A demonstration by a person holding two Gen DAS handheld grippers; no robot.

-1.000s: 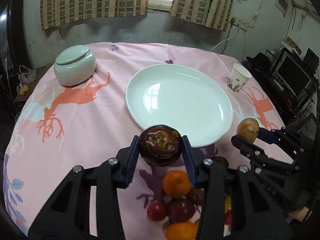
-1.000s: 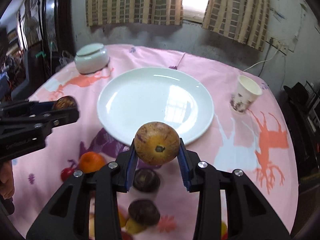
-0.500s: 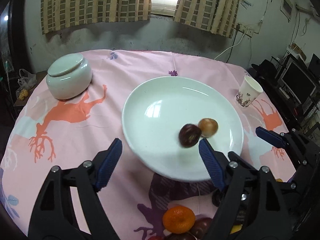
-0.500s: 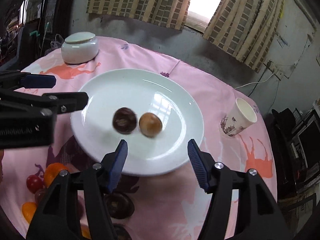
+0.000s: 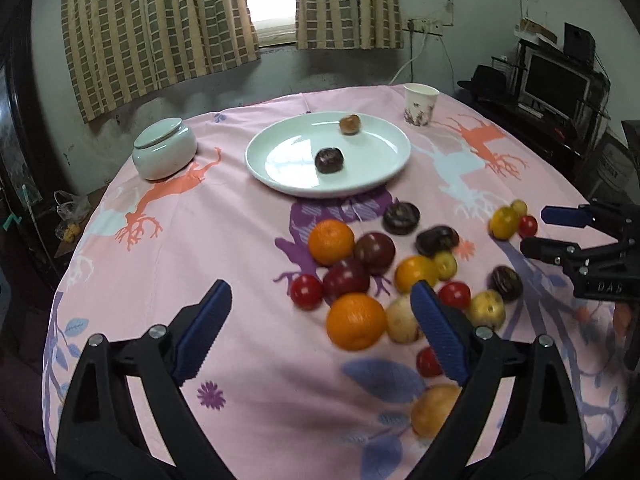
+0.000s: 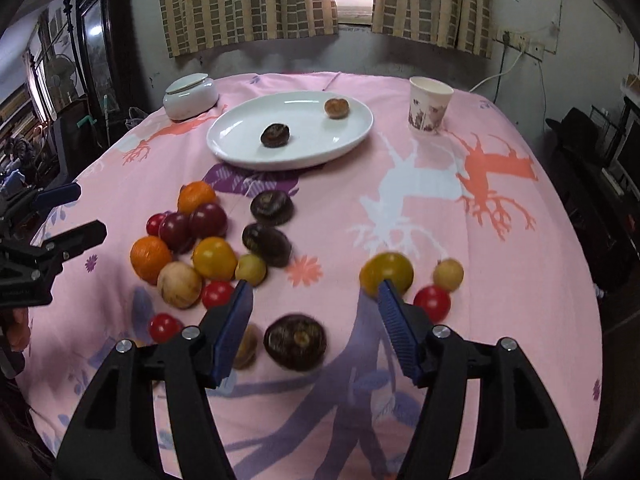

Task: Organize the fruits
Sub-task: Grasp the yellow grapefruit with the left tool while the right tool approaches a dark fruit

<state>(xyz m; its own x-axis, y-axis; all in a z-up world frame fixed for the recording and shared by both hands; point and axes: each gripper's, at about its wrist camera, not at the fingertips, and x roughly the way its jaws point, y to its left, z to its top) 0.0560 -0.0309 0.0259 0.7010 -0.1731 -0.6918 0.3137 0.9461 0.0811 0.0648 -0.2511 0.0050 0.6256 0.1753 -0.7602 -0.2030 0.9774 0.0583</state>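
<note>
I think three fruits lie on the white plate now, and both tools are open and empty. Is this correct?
Not quite: the white plate holds two fruits, a dark one and a tan one, as the right wrist view shows. Both the left tool and right tool are open and empty.

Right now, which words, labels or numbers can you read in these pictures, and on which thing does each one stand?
"DAS": on the black body of the right gripper, seen from the left wrist camera.
Raised lettering on the left gripper, seen from the right wrist camera: too dark and blurred to read.
Paper cup: a purple flower pattern only, no words.
</note>
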